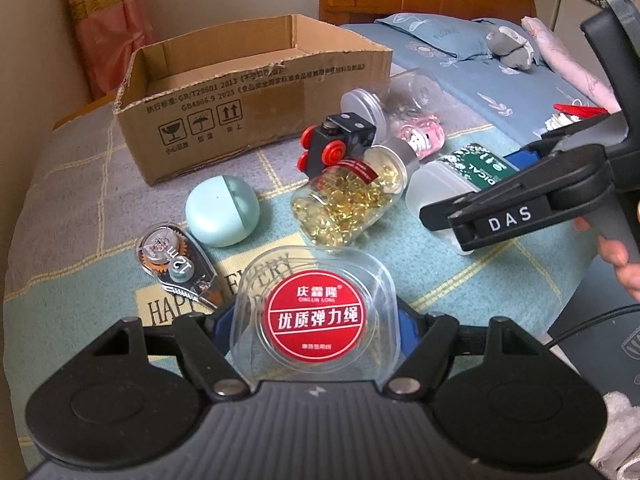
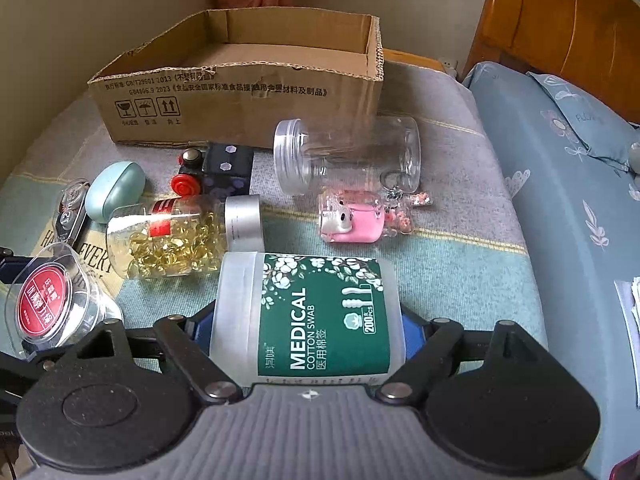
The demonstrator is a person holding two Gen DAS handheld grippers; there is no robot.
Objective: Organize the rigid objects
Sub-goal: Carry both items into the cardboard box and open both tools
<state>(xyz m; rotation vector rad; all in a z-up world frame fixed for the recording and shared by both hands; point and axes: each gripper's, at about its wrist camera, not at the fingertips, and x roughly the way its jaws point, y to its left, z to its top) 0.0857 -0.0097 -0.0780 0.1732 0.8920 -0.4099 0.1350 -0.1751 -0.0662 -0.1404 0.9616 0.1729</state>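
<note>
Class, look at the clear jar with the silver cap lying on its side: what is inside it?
The clear jar holds many golden, translucent capsules, heaped along its lower side. A red label hides part of the contents, and nothing shows under the silver cap.

Your way to the open cardboard box (image 2: 240, 92) at upper centre is crowded: pill bottle (image 2: 168, 240), toy train (image 2: 216, 172) and clear jar (image 2: 348, 152) lie mid-frame; bare blanket (image 2: 452, 264) opens at right.

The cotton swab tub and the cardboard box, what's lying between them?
In the right wrist view, between the swab tub and the box lie the capsule bottle, a pink toy and a clear jar.
</note>
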